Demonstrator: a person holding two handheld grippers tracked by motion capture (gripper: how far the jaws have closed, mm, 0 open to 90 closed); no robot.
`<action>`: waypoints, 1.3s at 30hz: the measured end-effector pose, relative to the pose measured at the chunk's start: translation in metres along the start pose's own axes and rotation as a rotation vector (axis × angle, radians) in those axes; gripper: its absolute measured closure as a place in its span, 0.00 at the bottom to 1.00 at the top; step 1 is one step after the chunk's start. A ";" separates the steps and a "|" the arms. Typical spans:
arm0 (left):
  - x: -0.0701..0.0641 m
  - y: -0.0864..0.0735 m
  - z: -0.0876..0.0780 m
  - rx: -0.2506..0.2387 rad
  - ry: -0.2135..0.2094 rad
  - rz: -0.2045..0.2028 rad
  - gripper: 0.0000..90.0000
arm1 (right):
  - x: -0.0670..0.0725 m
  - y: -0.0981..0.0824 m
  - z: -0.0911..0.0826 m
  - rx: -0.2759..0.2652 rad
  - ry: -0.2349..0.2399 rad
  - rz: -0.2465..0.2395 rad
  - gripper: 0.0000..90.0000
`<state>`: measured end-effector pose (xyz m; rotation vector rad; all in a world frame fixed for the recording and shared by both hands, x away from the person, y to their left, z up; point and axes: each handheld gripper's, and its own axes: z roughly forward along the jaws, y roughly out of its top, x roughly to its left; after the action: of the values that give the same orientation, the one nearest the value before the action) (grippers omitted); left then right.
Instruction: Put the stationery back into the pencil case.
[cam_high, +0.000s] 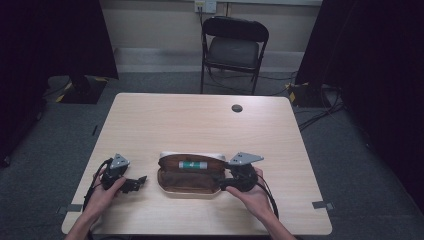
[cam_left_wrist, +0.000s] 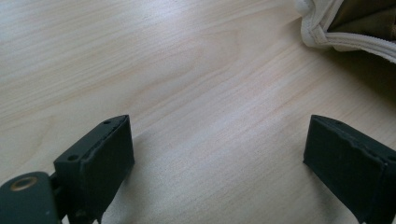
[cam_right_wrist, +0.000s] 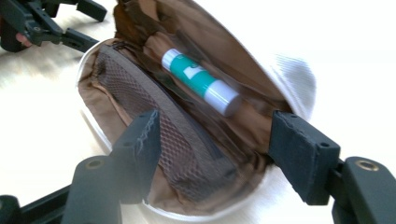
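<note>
Two grippers, left (cam_high: 141, 180) and right (cam_high: 220, 179), jaws apart and empty, flank a soft, floppy pouch (cam_high: 192, 186) holding a light, slippery tube (cam_high: 193, 164), best pinched at its rim.

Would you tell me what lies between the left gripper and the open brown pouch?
Only bare wooden table, seen in the high view, separates the left gripper from the open brown pouch.

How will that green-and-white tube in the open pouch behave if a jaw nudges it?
The tube is a smooth cylinder lying on its side, so it will probably roll. The soft brown lining of the pouch folds around it and should stop it quickly. It looks small and plastic, so likely light, and possibly slippery between flat pads.
</note>
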<state>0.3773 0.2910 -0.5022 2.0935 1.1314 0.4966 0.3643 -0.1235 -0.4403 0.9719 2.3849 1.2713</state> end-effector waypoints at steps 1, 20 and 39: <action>0.000 0.000 0.000 0.000 0.000 0.000 0.09 | -0.001 -0.001 -0.002 -0.002 -0.008 0.000 0.38; 0.000 0.000 0.000 0.000 0.001 0.001 0.09 | -0.033 -0.026 -0.038 -0.012 -0.084 0.063 0.37; 0.000 0.000 0.000 0.003 0.006 0.002 0.08 | -0.096 -0.056 -0.053 0.059 -0.269 0.194 0.26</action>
<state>0.3774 0.2909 -0.5022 2.0973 1.1347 0.5019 0.3836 -0.2435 -0.4623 1.3279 2.1746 1.0575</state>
